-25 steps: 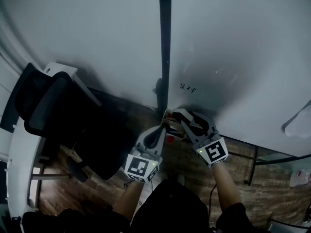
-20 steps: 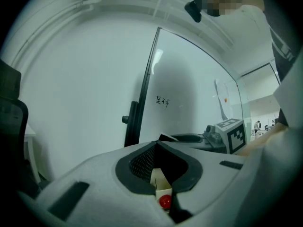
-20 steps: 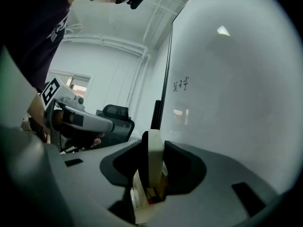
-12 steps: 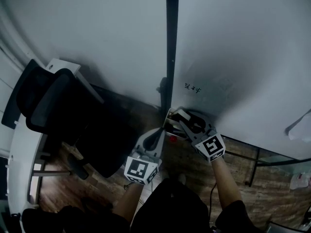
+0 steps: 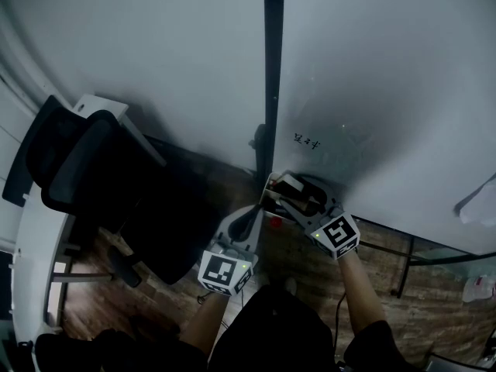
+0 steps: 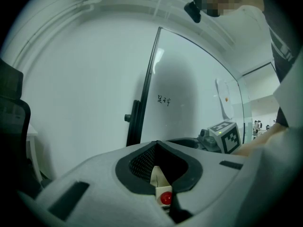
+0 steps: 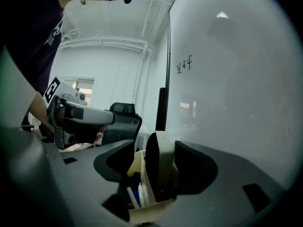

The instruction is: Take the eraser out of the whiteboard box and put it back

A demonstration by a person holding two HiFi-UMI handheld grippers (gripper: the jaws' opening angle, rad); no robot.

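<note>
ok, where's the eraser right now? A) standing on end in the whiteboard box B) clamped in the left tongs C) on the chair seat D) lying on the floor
A: the eraser stands on end in the whiteboard box, between the opening right tongs.

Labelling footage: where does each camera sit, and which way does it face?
Head view: on the person's head, steeply down the whiteboard; left hand-held gripper, right hand-held gripper, both forearms show.
Left gripper view: on the left one, facing the whiteboard along jaws shut on the whiteboard box.
Right gripper view: on the right one, jaws opening around the eraser in that box.
Shared: each gripper view shows the other gripper.
</note>
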